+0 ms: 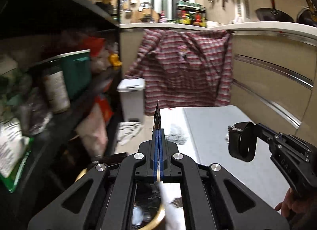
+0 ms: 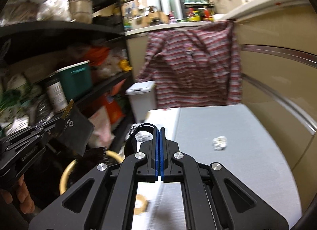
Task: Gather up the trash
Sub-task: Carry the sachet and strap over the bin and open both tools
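Holding black wrapper (image 2: 76,131), left gripper (image 1: 158,131), bin (image 1: 132,99) apparently shut

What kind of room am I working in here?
Most likely a home kitchen with pantry storage: a frying pan on the counter, sauce bottles behind it, drawer fronts below, and a black shelving rack packed with food.

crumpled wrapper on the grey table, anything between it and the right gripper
Nothing visible blocks it. The crumpled wrapper lies alone on the grey table, ahead and to the right of the right gripper. That gripper's jaws are already shut on a black strap loop, so it is occupied.
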